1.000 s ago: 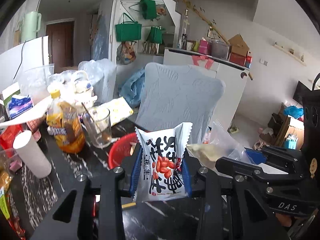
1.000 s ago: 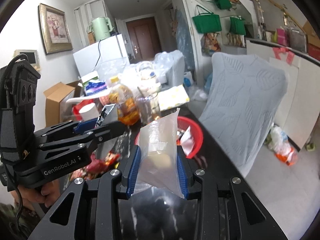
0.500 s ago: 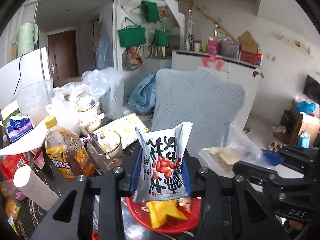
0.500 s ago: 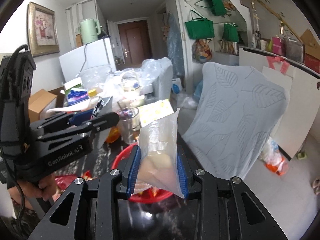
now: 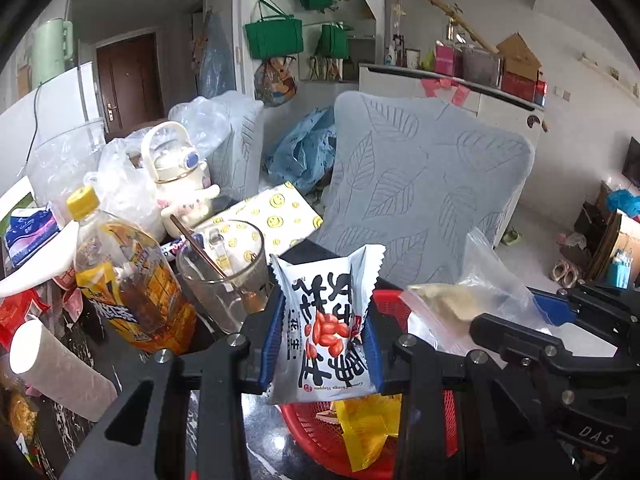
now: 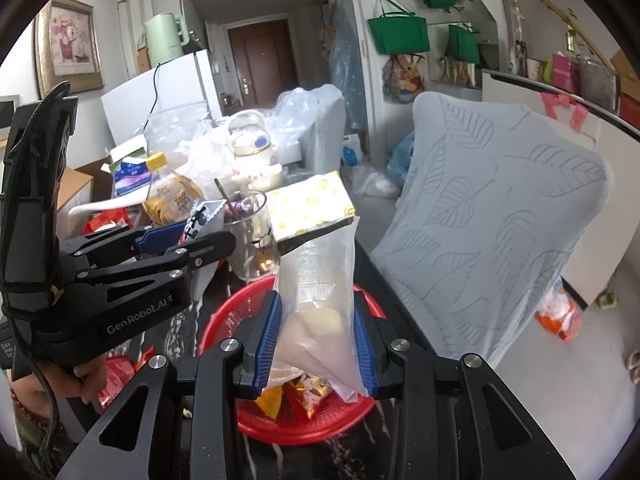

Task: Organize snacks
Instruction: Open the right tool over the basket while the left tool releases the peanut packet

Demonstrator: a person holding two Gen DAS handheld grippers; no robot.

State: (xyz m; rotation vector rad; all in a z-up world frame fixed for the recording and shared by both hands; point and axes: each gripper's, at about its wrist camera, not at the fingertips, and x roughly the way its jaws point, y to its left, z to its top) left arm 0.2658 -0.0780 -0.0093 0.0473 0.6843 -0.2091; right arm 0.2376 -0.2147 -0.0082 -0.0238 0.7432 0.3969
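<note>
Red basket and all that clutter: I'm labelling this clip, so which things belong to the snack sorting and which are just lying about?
In the job:
- peanut packet, held by left gripper
- clear bag, held by right gripper
- red basket
- yellow packet in it

Lying about:
- tea bottle
- glass
- smiley box
- paper roll

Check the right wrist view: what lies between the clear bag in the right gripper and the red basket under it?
Nothing solid: the clear bag hangs in the right gripper above the red basket, whose loose snack packets lie just beneath.
</note>
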